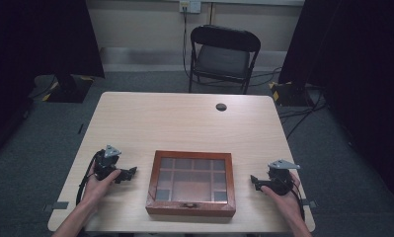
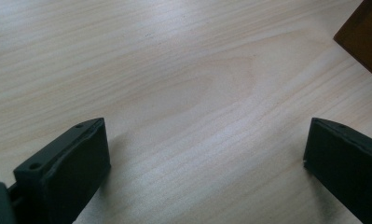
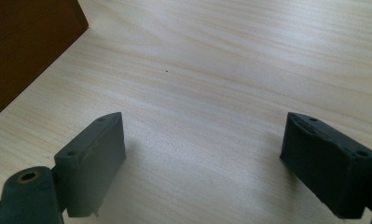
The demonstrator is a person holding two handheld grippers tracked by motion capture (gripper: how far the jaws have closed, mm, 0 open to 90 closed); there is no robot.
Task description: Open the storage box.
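Both tongs, left (image 1: 130,172) & right (image 1: 254,180), are gaping wide w/ nothing held, flanking the wooden box (image 1: 192,183) on the bench (image 1: 184,123); approaching squarely, gripping both side walls evenly looks best.

— What stood behind the table (image 1: 184,118)?
— A black folding chair (image 1: 224,57), just past the far edge, facing it. A wall socket (image 1: 190,6) sat above it, a cable hanging down.
— And on the tabletop?
— A dark round hole (image 1: 221,106) near the far edge. Grey carpet (image 1: 36,143) lay all around.
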